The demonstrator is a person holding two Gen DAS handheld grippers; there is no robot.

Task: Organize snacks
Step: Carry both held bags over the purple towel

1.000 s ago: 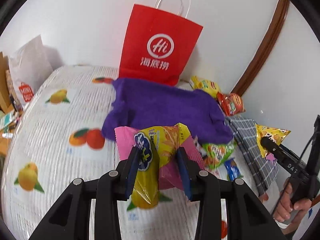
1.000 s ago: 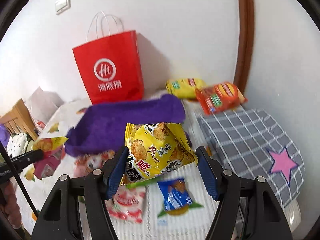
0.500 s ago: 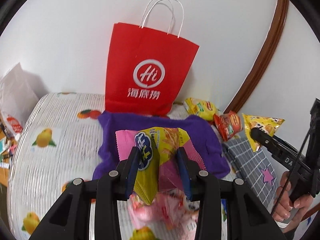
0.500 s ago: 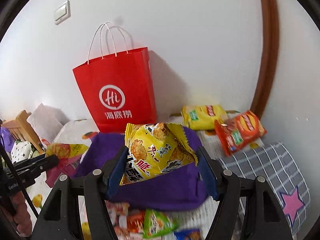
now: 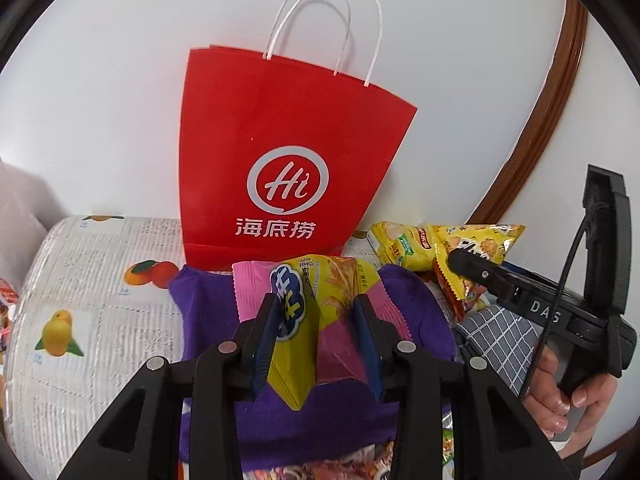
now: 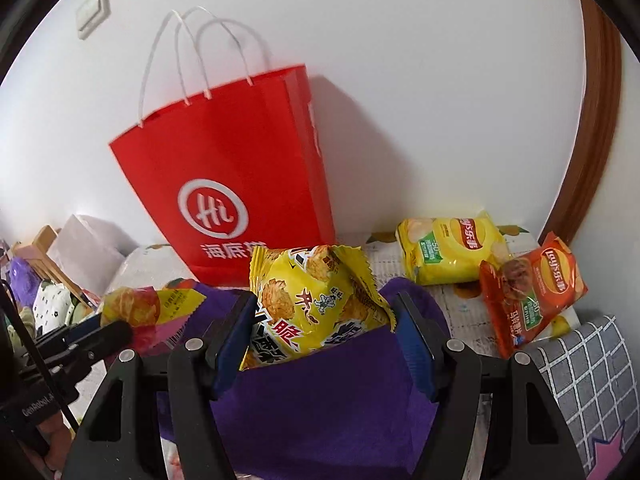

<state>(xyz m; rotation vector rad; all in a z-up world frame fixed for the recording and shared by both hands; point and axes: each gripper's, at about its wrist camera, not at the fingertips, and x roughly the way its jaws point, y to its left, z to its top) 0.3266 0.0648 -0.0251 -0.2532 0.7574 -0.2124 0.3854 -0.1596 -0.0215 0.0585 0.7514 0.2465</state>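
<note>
Snacks up in both grippers, folks! Left gripper (image 5: pixel 316 320) pinches a pink-and-yellow snack packet (image 5: pixel 320 300); right gripper (image 6: pixel 324 340) clamps a puffy yellow noodle-snack pack (image 6: pixel 316 300). Both hang over the purple towel (image 6: pixel 320 400), with the red paper bag (image 5: pixel 288 168) standing at twelve o'clock against the wall. At two o'clock in the right view, a yellow chip bag (image 6: pixel 448 252) and an orange chip bag (image 6: pixel 532 292) lie on the bed (image 5: pixel 100 280). Risk, as I judge it: the bag mouth looks narrow and floppy, so two packets arriving together could collide, snag the white handles (image 5: pixel 324 28), or tip the bag over.
</note>
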